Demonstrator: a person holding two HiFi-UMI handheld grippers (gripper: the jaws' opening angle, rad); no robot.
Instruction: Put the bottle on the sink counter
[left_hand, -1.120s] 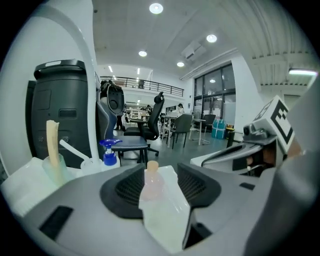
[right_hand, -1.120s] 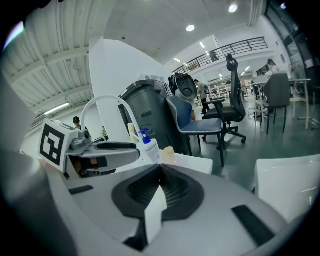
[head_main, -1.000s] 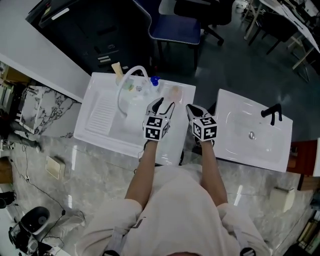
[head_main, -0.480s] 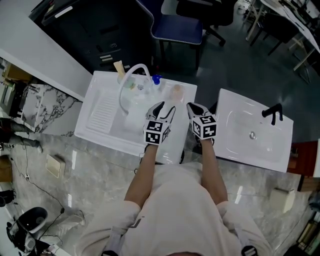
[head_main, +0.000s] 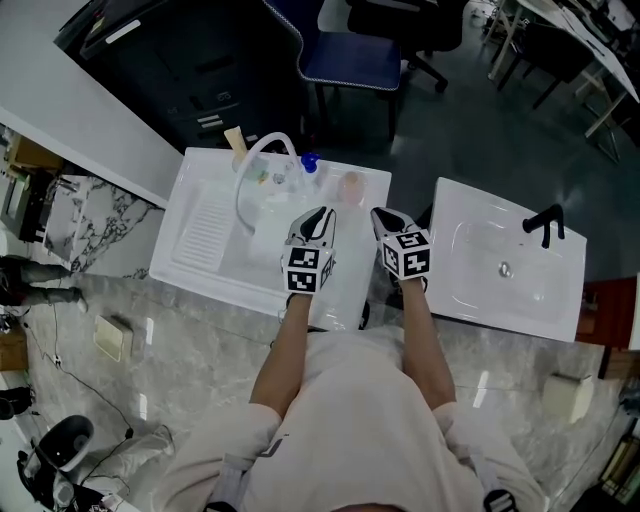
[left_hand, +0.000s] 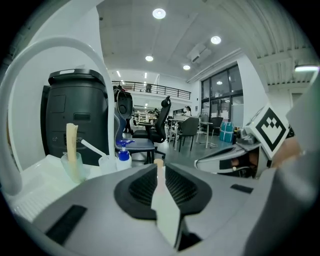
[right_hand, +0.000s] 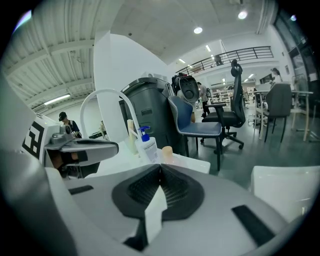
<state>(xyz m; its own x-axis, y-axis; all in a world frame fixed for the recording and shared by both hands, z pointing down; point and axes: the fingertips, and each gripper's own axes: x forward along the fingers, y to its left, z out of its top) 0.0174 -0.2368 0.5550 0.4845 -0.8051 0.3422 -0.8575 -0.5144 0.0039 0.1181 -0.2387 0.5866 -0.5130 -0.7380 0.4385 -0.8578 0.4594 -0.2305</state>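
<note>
The white sink unit (head_main: 200, 235) is the largest piece, with a ribbed drainboard on its left, a basin (head_main: 265, 225) in the middle under an arched white faucet (head_main: 250, 160), and a flat strip of counter on its right. A second white sink (head_main: 470, 290) with a black tap (head_main: 545, 225) stands to the right, with a dark gap between the two. Behind them stand a dark bin (left_hand: 75, 115) and a blue office chair (head_main: 350, 55).

All the small containers stand in a row along the back edge of the sink counter. From the left, a clear cup (left_hand: 71, 170) holds an upright cream-coloured stick, and a second clear cup (left_hand: 106, 162) holds a slanted white rod. Next come a pump bottle (head_main: 308, 165) with a blue head and a small peach-topped bottle (head_main: 350, 185) near the back right corner. Both bottles are upright, and I cannot tell which one the task means.

The flat strip nearer the person, in front of the bottles, is bare and runs to the front and right edges. The left gripper (head_main: 320, 215) hovers over this strip, just in front of the bottles and touching neither. Its jaws have just been closing and now stand only a narrow slit apart with nothing between them. The right gripper (head_main: 385, 217) sits beside it, over the unit's right edge. Its pads meet at the tips and hold nothing.
</note>
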